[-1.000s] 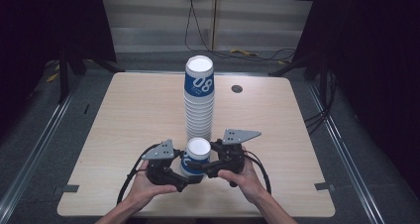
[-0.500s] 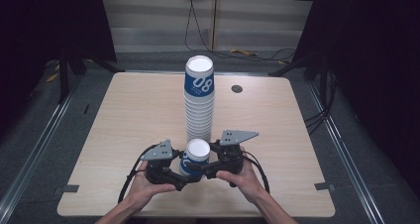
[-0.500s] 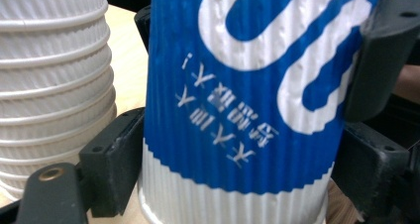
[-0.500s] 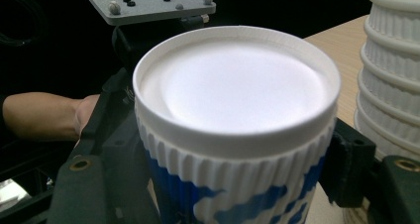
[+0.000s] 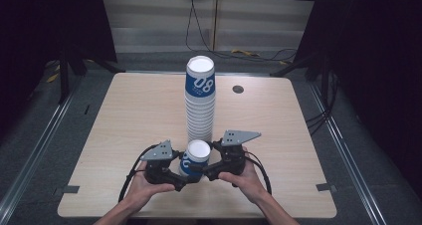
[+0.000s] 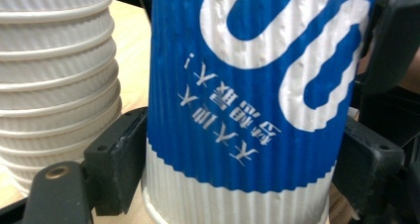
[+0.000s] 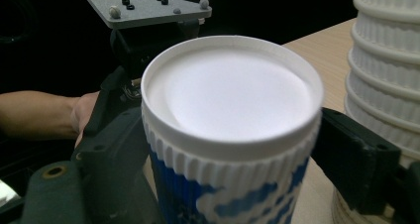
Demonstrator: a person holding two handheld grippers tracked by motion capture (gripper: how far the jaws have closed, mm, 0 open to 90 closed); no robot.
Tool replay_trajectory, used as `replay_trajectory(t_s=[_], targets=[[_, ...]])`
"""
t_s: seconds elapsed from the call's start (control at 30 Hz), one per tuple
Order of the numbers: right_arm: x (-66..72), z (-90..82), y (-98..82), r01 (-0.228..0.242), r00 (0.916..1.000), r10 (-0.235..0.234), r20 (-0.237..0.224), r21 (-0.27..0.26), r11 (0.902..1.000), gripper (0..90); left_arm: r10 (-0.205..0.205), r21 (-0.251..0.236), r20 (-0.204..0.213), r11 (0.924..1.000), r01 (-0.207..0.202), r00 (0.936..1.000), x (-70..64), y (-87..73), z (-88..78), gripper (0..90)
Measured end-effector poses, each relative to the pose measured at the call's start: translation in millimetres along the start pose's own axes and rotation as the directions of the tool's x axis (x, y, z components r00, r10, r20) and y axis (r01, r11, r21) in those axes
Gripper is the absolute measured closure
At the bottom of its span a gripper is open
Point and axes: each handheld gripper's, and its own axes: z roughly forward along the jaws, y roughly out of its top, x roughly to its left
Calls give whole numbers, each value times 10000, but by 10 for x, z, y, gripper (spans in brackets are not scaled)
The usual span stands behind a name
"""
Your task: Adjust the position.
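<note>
A single blue-and-white paper cup stands upside down on the table, just in front of a tall stack of the same cups. My left gripper comes in from the left, and its jaws press on both sides of the cup. My right gripper reaches in from the right. Its jaws have just been opening and now stand wide on either side of the cup, the right-hand jaw slightly off the wall.
The wooden table has a small round hole at the back right. The cup stack rises close behind the grippers. The person's left hand holds the gripper with the grey plate.
</note>
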Motion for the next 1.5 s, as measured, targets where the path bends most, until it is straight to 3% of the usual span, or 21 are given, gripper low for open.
replay_trajectory(t_s=[0.1,0.2,0.47,0.57,0.77,0.87,0.97,1.17,1.4,1.5], targets=[[-7,-23,1,-33,10000,33,45,-23,10000,168,-30,170,-89,9998,31,10000,3,-4,-14,182],[-4,-46,11,-65,9999,66,106,-85,9999,157,-401,301,5,9987,401,9992,22,-8,-25,182],[-18,-79,20,-214,9994,214,279,-24,9998,141,-518,627,77,9967,512,9986,48,9,-64,184],[-17,-86,18,-249,9987,241,441,172,9995,141,-753,847,104,9936,742,9971,56,29,-65,186],[-11,-110,33,-231,9987,209,474,462,9987,140,-454,1246,-109,9911,464,9989,53,54,-70,187],[-19,-146,38,-110,9987,64,508,900,9959,150,-792,1233,-133,9891,802,9968,81,54,-82,188],[-45,-198,45,-95,9980,37,631,922,9957,150,-960,1372,-120,9858,967,9953,101,51,-78,188],[-52,-258,35,-322,9989,280,383,1139,9930,176,-571,1807,-388,9815,632,9976,125,83,-124,192],[-76,-291,11,-266,9972,155,736,1518,9880,175,-502,2125,-493,9753,596,9975,115,68,-109,193],[-83,-283,-1,-354,9975,240,659,1776,9835,189,-365,2377,-481,9702,469,9982,113,94,-117,193]])
